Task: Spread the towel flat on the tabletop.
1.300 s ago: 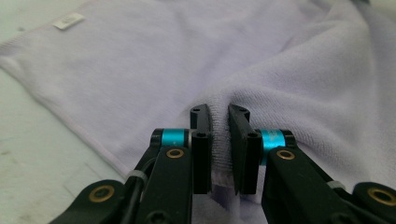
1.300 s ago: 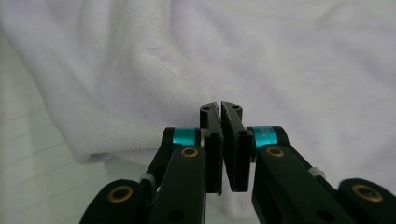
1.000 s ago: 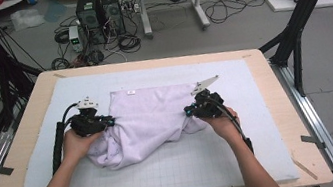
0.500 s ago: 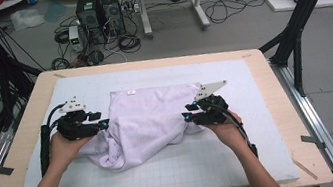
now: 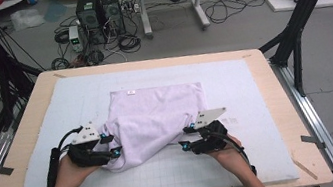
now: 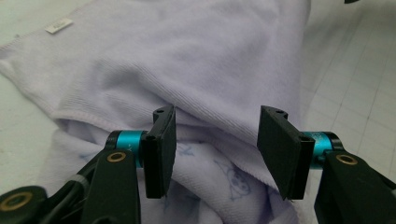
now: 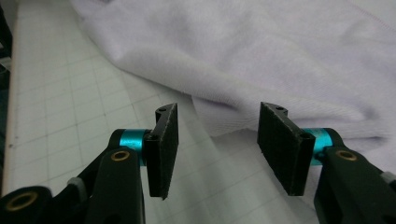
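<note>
1. The lilac towel [image 5: 155,115] lies on the pale gridded mat [image 5: 233,83], its far half flat with a small white label [image 5: 130,92] near the far edge, its near half bunched toward the person. By my reading a fold was being made and the cloth has just been let go, which is why the near edge sits loose and rumpled.

2. The left gripper [image 5: 112,145] sits at the towel's near left corner. Its jaws have just been opening and stand half-wide. In the left gripper view the cloth's layered edge [image 6: 219,126] lies beyond and below the pads [image 6: 161,149], not pinched by them.

3. The right gripper [image 5: 185,137] sits just off the towel's near right edge. Its jaws have also just been opening. In the right gripper view the hem [image 7: 224,119] lies beyond the gap and bare mat shows beneath it, so nothing is held.

4. Both hands rest low beside the towel, forearms coming in from the near side of the mat. The left hand [image 5: 73,171] and right hand [image 5: 227,152] point their grippers inward toward each other, roughly level with the mat.
</note>
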A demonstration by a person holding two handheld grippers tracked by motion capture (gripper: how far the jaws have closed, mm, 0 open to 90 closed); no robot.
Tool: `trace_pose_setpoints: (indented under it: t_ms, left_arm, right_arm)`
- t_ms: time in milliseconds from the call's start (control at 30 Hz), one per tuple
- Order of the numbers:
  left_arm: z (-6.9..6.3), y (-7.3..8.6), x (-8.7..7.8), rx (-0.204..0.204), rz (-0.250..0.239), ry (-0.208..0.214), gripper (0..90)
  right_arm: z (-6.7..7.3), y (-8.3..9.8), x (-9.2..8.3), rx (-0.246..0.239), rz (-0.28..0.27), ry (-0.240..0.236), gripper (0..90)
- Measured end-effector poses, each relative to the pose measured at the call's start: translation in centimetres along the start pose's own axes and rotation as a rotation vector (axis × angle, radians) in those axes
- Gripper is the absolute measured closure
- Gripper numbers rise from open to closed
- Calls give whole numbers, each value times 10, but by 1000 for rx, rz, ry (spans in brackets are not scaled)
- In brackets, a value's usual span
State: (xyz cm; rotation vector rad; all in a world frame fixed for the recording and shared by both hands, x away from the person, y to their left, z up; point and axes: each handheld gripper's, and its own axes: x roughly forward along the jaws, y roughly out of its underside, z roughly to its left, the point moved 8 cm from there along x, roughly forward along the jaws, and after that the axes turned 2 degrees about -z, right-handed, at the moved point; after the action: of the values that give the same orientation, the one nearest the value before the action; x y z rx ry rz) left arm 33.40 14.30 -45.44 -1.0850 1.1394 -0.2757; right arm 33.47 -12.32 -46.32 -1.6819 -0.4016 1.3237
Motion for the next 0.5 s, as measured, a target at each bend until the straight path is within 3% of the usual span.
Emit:
trace_pose_setpoints:
  t_ms: [200, 300, 333, 433, 500]
  left_arm:
    - [-16, 5, 11, 30, 15, 61, 459]
    - [-17, 12, 19, 37, 48, 71, 466]
    - [-19, 14, 22, 39, 56, 75, 472]
    - [-21, 20, 29, 117, 102, 58, 595]
    - [-22, 19, 32, 117, 94, 68, 693]
  right_arm:
    - [-1, 1, 21, -21, 37, 5, 475]
    - [-5, 4, 31, -44, 68, 28, 491]
    - [-6, 5, 33, -31, 78, 27, 507]
    - [-10, 8, 40, -30, 88, 33, 594]
    - [-10, 9, 42, -39, 94, 24, 681]
